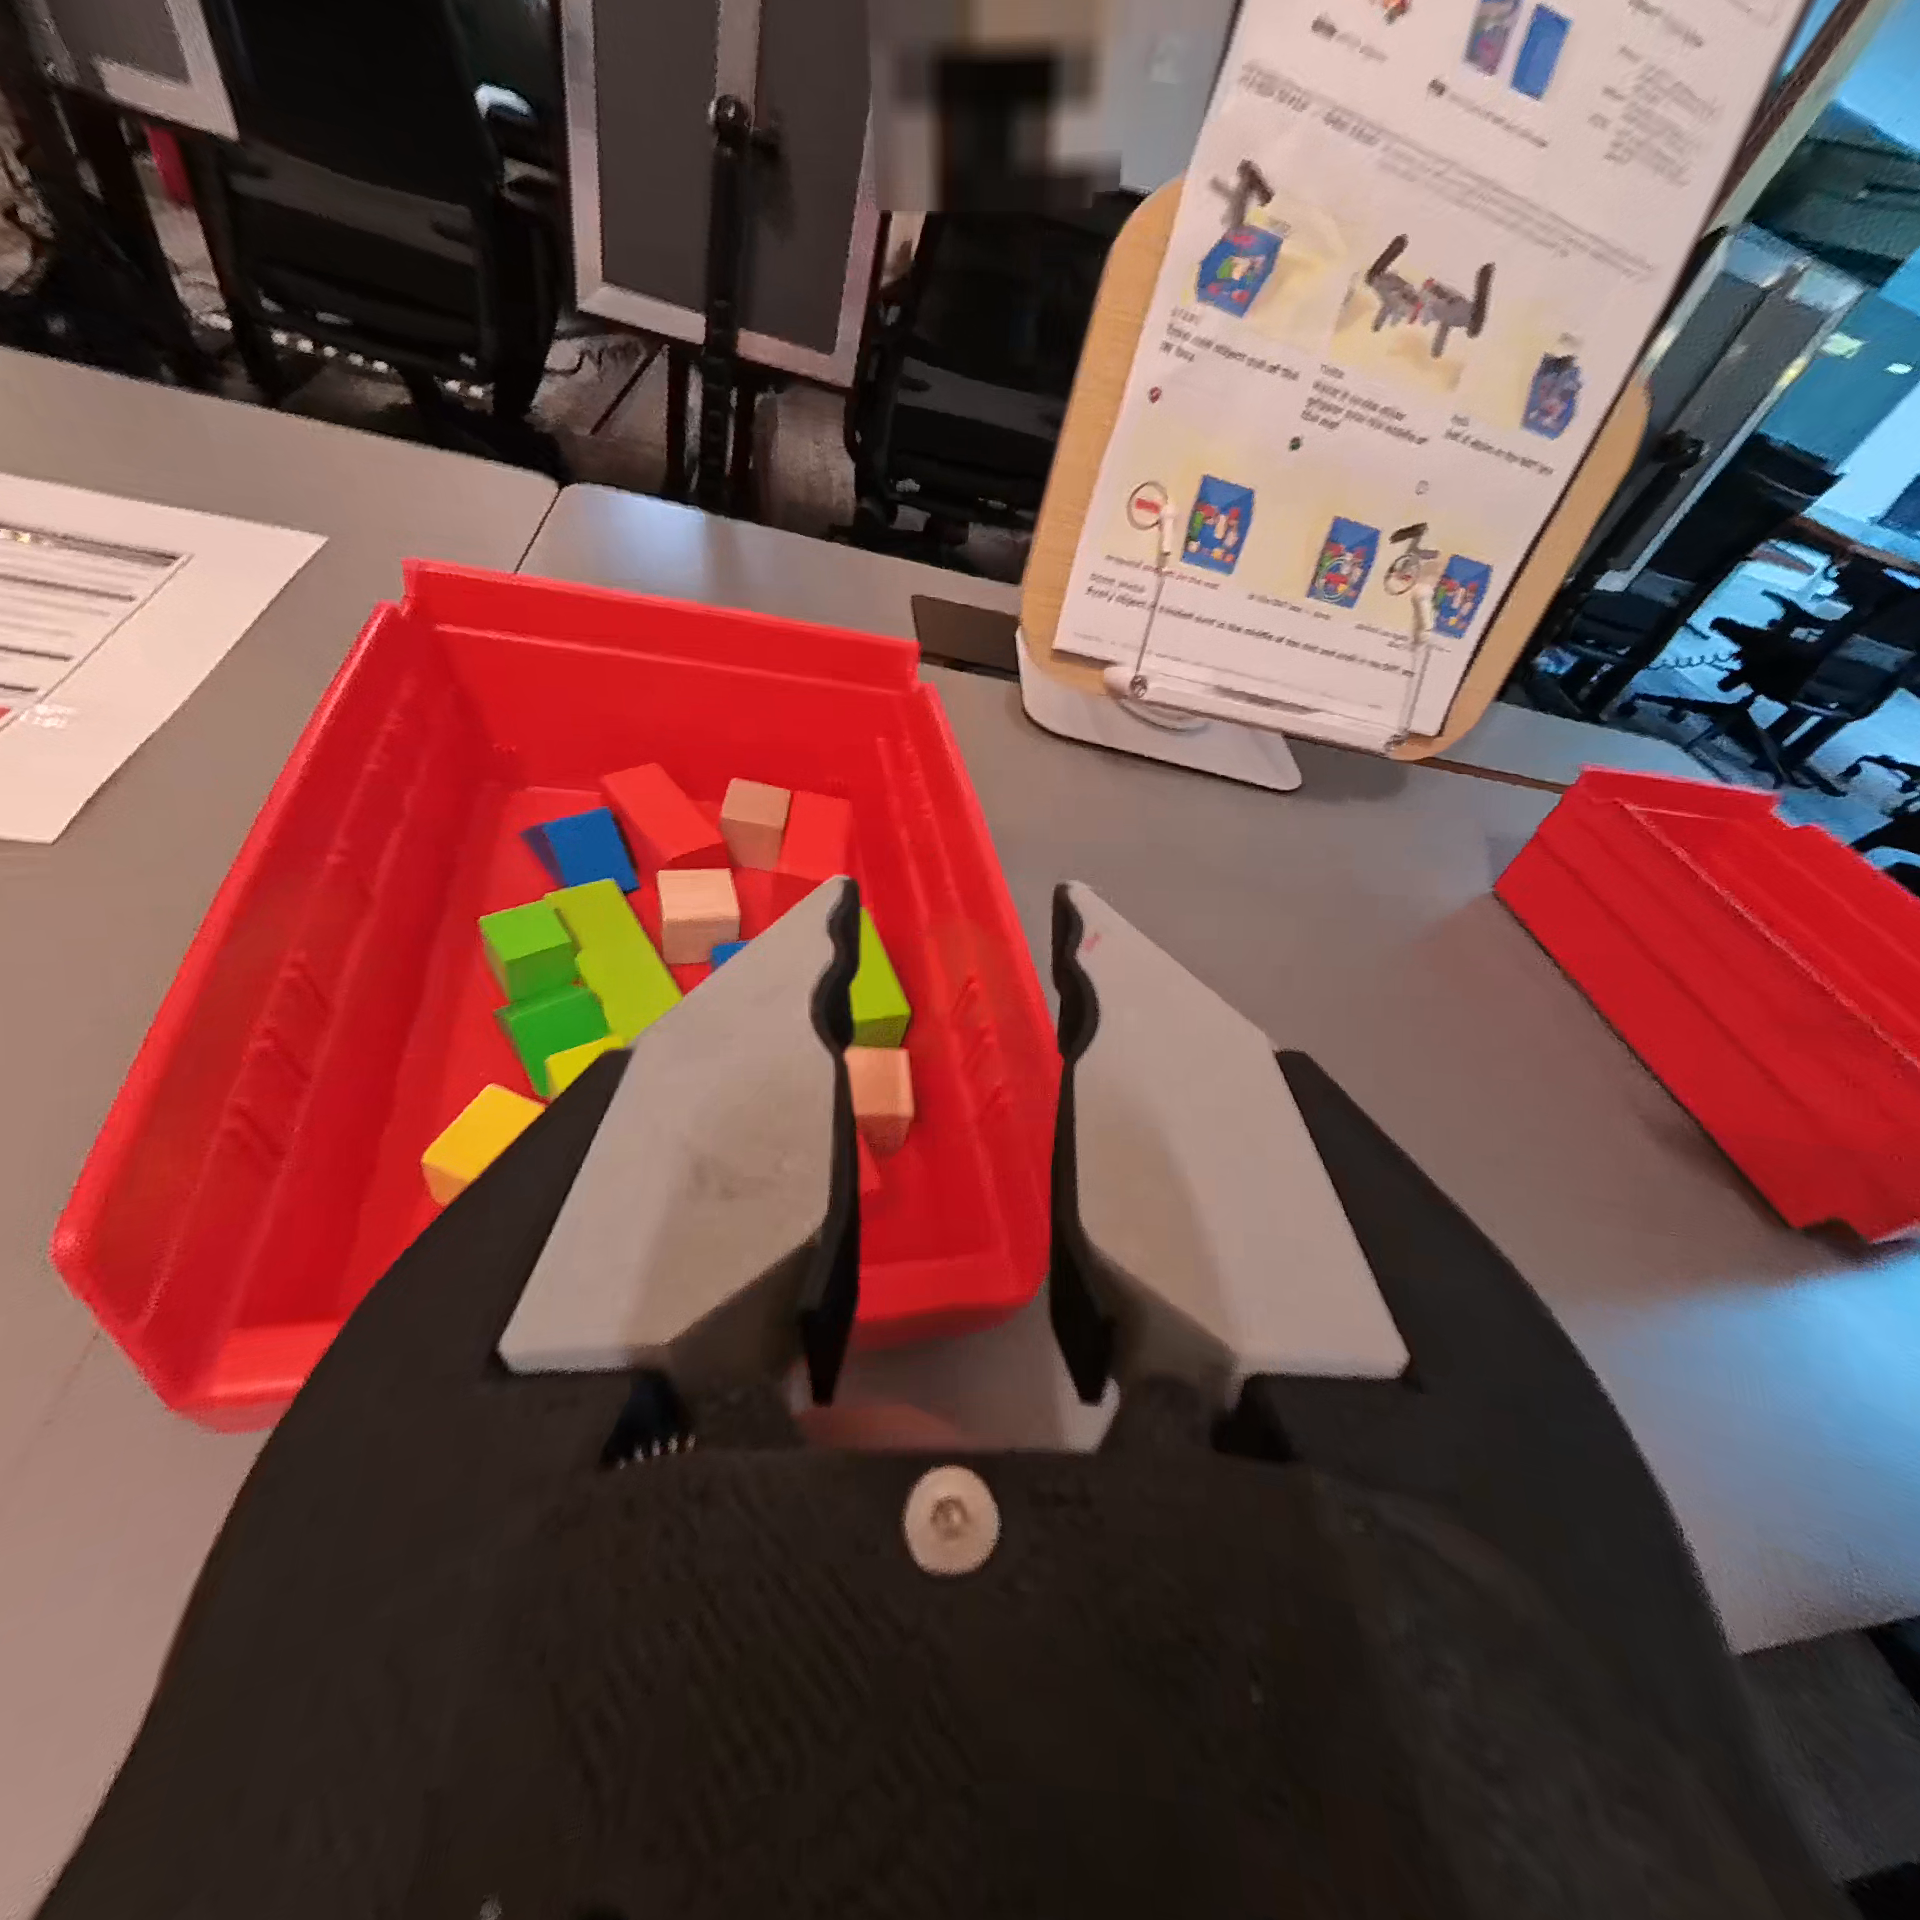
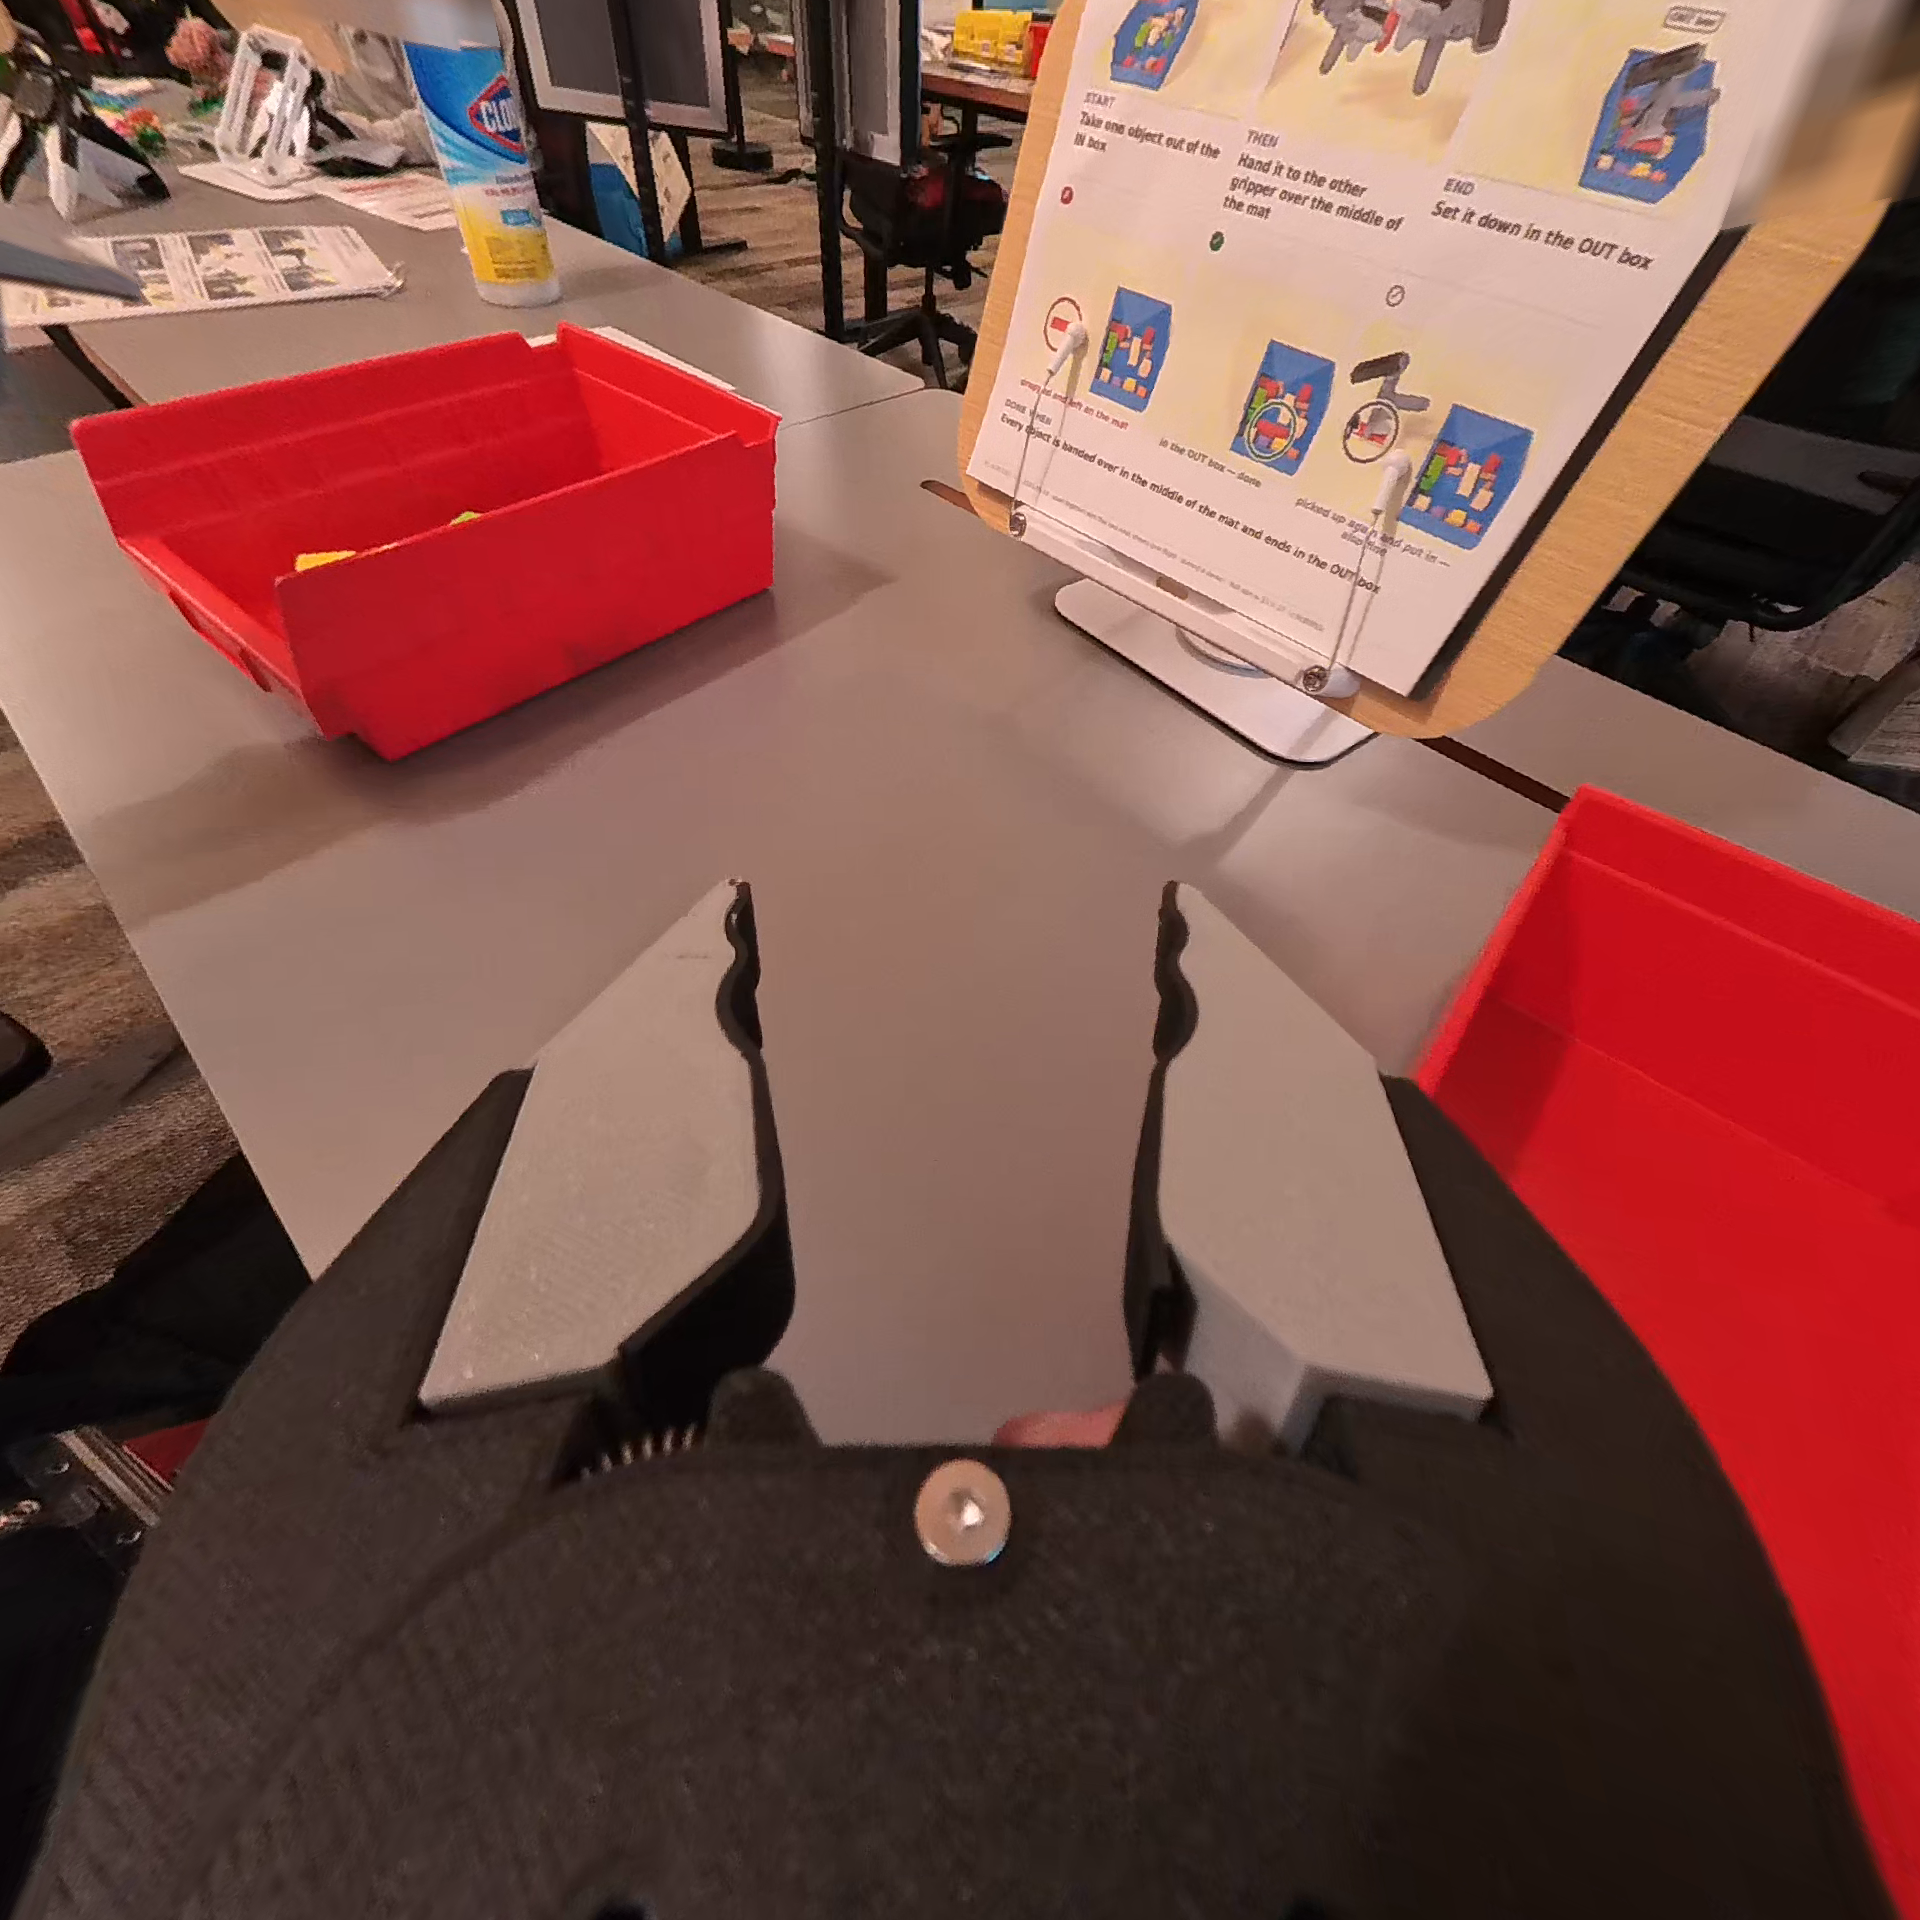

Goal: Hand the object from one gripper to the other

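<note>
Blocks [image 1: 698, 914] lie loose in the left bin [image 1: 312, 935], looking light, hard and smooth, best pinched across flat sides, while the left gripper [image 1: 951, 904] hovers part-open and empty, the right gripper [image 2: 951, 904] wide and empty over the desk [image 2: 935, 779].

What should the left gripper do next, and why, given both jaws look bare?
Probably ease the left gripper leftward and down into the red bin to take one block, perhaps the lime green one nearest its tip. Its jaws stand apart and bare over the bin's right wall, and the right gripper waits open over bare table.
</note>
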`<action>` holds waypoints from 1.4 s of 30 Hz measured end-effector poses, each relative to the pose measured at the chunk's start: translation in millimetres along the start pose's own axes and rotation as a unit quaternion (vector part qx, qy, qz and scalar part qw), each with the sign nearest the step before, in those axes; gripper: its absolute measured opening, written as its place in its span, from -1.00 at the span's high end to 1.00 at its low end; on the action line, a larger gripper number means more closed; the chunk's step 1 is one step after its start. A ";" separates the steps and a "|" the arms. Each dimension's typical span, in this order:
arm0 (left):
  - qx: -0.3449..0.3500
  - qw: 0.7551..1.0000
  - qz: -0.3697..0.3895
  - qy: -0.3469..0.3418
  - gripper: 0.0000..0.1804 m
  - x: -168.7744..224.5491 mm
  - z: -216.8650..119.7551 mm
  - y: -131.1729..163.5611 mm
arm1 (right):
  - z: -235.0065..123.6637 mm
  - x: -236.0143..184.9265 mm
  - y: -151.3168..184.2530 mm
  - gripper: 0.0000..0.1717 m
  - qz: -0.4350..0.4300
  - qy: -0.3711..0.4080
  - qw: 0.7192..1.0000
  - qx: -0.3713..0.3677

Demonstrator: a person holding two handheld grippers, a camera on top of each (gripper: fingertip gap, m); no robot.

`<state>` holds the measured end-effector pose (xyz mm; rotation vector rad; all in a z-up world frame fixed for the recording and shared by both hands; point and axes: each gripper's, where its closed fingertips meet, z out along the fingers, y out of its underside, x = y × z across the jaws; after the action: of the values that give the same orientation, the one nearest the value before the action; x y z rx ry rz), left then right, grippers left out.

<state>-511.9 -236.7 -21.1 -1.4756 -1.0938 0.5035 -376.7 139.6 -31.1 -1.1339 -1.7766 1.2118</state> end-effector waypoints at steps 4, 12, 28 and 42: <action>-0.042 0.999 0.009 -0.031 0.60 -21.4 9.8 19.9 | 5.1 -3.6 1.3 0.13 -0.008 -0.005 1.000 -0.004; -0.026 0.999 0.023 -0.038 0.62 -18.0 6.6 10.8 | -2.1 -4.7 -8.3 0.14 -0.017 0.003 1.000 0.018; -0.245 0.965 0.025 -0.085 0.39 -110.2 38.6 91.8 | -12.6 2.2 4.5 0.03 0.020 -0.021 0.999 -0.013; -0.541 0.824 0.160 -0.057 0.39 -128.9 38.5 120.2 | -39.0 9.8 -6.6 0.05 0.022 -0.023 0.999 0.016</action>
<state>-562.8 -311.3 -177.2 -2.6890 -1.3013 0.1591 -347.7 160.6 -11.7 -1.1408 -1.7678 1.2972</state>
